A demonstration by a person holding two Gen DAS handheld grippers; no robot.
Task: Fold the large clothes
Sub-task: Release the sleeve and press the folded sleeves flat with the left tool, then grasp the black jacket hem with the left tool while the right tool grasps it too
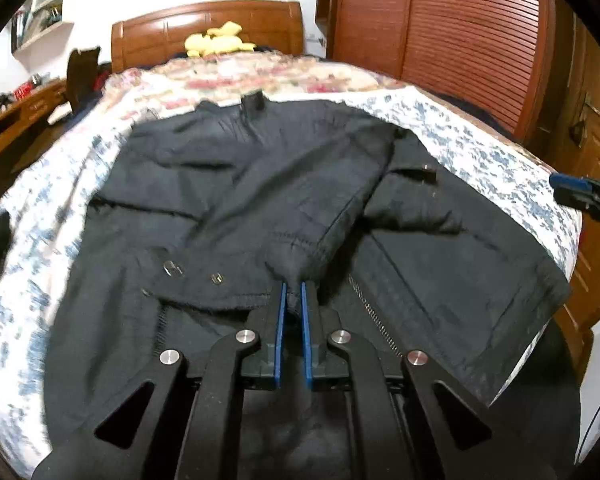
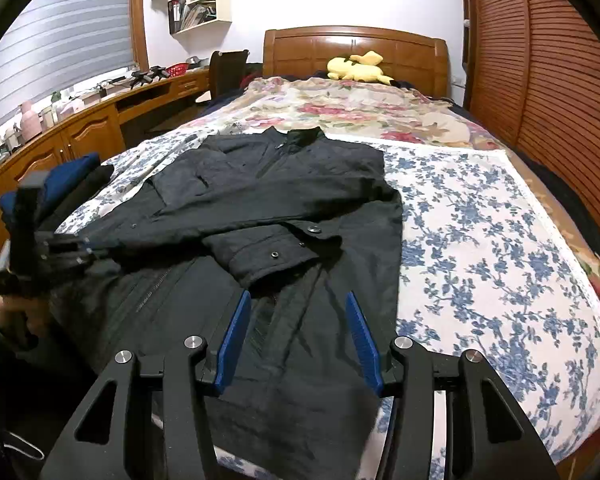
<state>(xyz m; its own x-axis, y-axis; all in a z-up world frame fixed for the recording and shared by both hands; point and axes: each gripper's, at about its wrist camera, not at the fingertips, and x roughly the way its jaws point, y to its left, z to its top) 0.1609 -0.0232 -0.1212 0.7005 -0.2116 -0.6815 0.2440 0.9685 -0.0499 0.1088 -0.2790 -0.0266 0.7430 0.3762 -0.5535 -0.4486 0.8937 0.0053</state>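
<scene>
A black jacket lies face up on the bed, collar toward the headboard, both sleeves folded across its chest. My left gripper is shut on the cuff of one sleeve, and the dark fabric bunches between its blue pads. In the right wrist view the jacket fills the middle, and the left gripper holds that sleeve's end at the left. My right gripper hangs open over the jacket's lower front, with nothing pinched between its fingers. It also shows at the far right edge of the left wrist view as the right gripper.
The bed has a blue-flowered sheet and a red floral blanket farther back. A yellow plush toy lies by the wooden headboard. A slatted wardrobe stands right, a desk and a chair left.
</scene>
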